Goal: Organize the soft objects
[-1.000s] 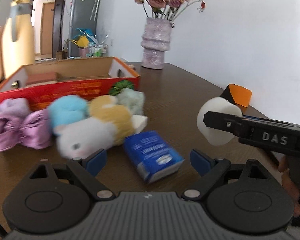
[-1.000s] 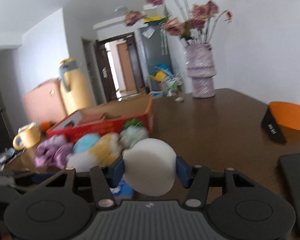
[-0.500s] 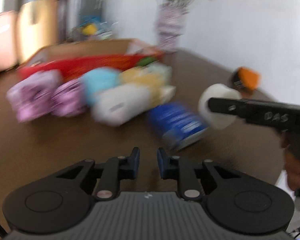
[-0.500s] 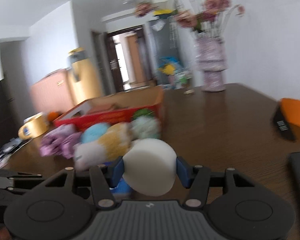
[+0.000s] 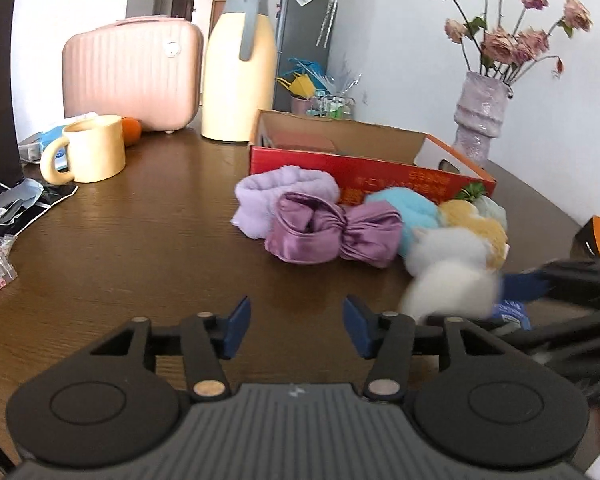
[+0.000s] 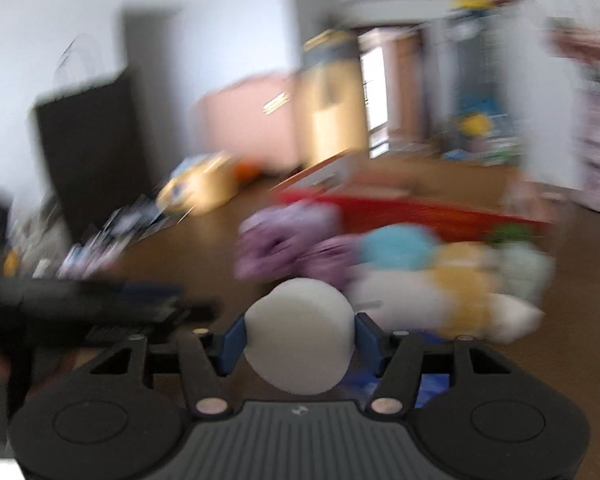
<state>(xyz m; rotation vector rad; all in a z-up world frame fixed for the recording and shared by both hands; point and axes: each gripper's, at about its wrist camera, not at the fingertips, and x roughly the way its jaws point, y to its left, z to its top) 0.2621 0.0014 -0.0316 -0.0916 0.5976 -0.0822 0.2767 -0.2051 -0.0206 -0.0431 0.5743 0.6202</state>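
Fingers (image 6: 363, 342) of your right gripper (image 6: 299, 346) pinched the white foam puff (image 6: 300, 338) by its sides above the counter (image 5: 140, 240); probably light and squashy. Your left gripper (image 5: 296, 326), just reopened, gripped nothing.

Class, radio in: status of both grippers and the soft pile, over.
Left gripper empty, jaws just opening. Right gripper shut on white sponge. Soft pile outside box.

Glossy wooden table (image 5: 140, 240), satin purple scrunchie (image 5: 332, 236)
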